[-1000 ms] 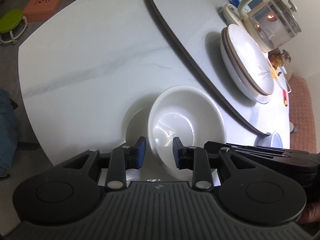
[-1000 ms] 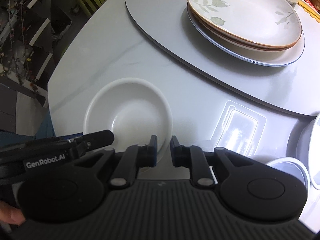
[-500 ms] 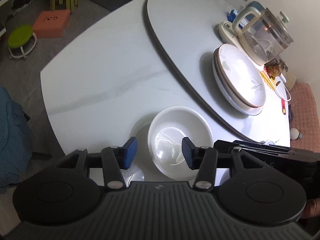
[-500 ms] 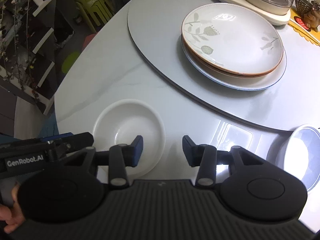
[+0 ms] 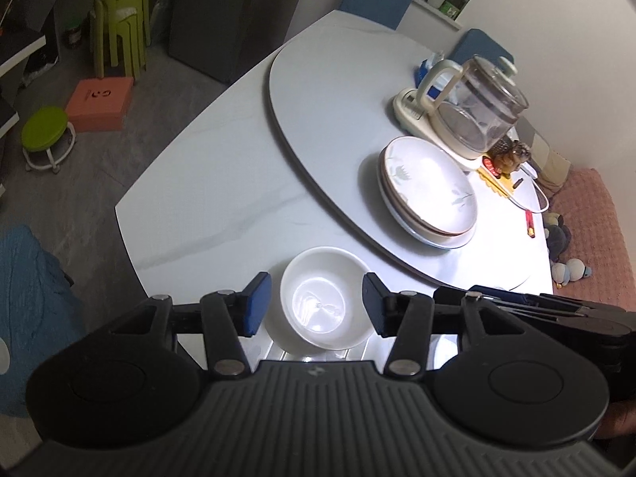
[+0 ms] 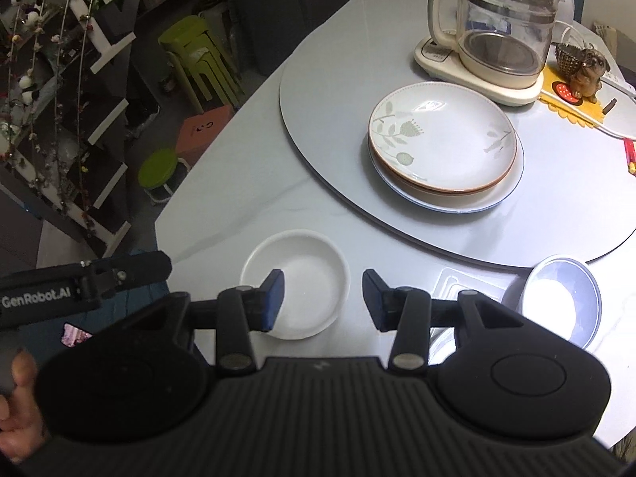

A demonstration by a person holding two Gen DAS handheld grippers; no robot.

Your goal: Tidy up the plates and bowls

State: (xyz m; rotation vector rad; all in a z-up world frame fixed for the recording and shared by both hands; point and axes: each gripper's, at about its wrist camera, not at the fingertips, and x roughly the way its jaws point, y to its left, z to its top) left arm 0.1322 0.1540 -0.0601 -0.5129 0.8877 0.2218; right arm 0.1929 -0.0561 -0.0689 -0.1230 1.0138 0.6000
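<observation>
A plain white bowl rests on the white table near its front edge. My left gripper hovers above it, open, with nothing between its blue pads. My right gripper is also open and empty, held above the bowl's right rim. A stack of leaf-patterned plates sits on the grey turntable. A blue-rimmed bowl stands at the table's front right. Each wrist view shows the other gripper's body at its edge.
A glass kettle on its cream base stands behind the plates, with a small brown figurine beside it. A clear plastic tray lies by the blue-rimmed bowl. Green stools and an orange box are on the floor beyond the table.
Both grippers have opened off the white bowl's rim and risen well above the table. The bowl stays where it was set down.
</observation>
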